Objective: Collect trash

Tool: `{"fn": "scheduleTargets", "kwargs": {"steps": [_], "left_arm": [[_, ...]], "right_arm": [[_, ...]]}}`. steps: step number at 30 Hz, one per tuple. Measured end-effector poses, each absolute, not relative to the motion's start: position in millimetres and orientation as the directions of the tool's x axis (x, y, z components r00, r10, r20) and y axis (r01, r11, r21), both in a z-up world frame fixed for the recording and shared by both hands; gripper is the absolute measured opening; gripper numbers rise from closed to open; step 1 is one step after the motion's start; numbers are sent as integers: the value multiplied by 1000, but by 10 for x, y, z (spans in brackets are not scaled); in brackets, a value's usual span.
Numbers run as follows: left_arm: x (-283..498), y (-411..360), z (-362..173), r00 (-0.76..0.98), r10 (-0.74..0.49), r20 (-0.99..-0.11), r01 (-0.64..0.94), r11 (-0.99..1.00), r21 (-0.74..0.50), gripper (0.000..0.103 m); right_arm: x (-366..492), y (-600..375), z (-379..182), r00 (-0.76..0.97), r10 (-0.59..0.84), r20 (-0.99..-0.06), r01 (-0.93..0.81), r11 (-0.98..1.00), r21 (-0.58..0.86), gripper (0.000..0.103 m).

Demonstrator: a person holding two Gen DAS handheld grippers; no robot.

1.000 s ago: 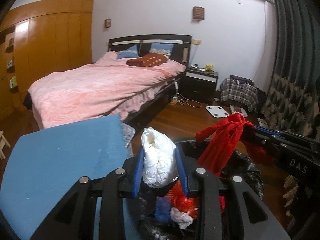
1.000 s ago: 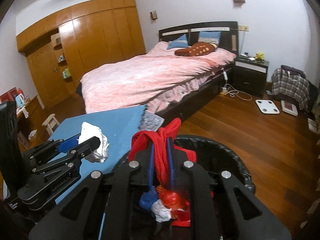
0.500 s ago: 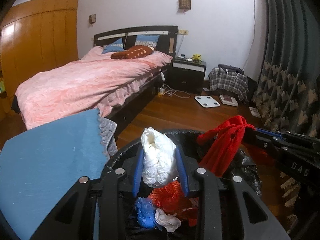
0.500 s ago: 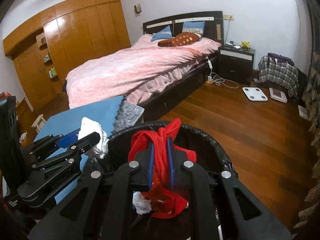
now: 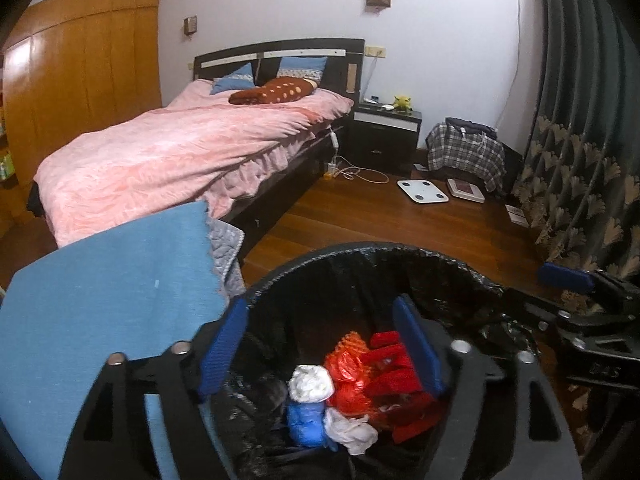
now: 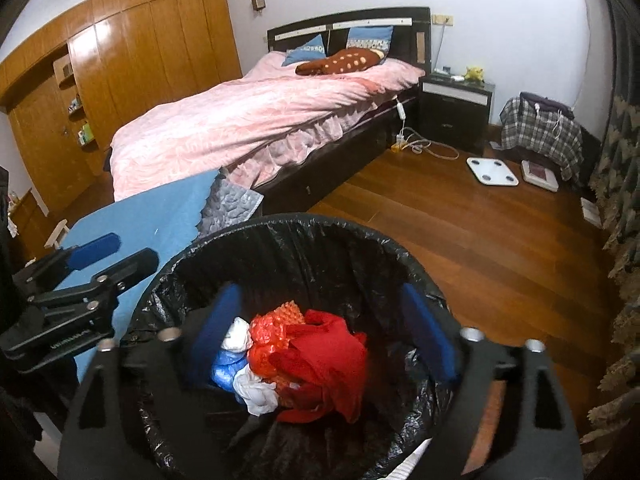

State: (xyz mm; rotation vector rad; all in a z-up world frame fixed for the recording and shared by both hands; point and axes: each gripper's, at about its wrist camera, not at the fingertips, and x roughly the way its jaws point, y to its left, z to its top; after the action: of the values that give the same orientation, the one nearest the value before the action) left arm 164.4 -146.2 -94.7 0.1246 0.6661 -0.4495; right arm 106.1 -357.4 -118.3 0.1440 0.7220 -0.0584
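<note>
The left tool (image 5: 320, 344) and the right tool (image 6: 326, 324) both gape wide and empty over a round bin (image 6: 280, 226) lined with crinkly black plastic. Inside lies the trash: a limp red cloth (image 6: 332, 356), a crumpled white wad (image 5: 310, 383), orange-red netting (image 5: 350, 346) and a blue lump (image 5: 304, 418). A blue tabletop (image 5: 108, 280) sits left, just beside the bin; the pink bed (image 6: 256, 120) lies far behind.
</note>
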Motion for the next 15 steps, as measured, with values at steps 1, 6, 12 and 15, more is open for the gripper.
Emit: {"fn": "scheduleTargets", "kwargs": {"steps": [1,6,12,15], "left_arm": [[1631,-1424,-922,701,-357,-618,434,901,-28,83],[1596,-1235,-809,722,-336,-605,404,915,-26,92],[1497,-1055,-651,742,-323,-587,379,925,-30,97],[1419,-963,-566,753,-319,-576,366,930,-37,97]], "right_arm": [[1046,-3559,-1161,754,-8,-657,102,989,104,92],[1009,-3531,-1068,760,9,-650,87,990,115,96],[948,-3396,-868,777,43,-628,48,991,127,97],[910,-3320,-762,783,62,-619,25,991,131,97]]}}
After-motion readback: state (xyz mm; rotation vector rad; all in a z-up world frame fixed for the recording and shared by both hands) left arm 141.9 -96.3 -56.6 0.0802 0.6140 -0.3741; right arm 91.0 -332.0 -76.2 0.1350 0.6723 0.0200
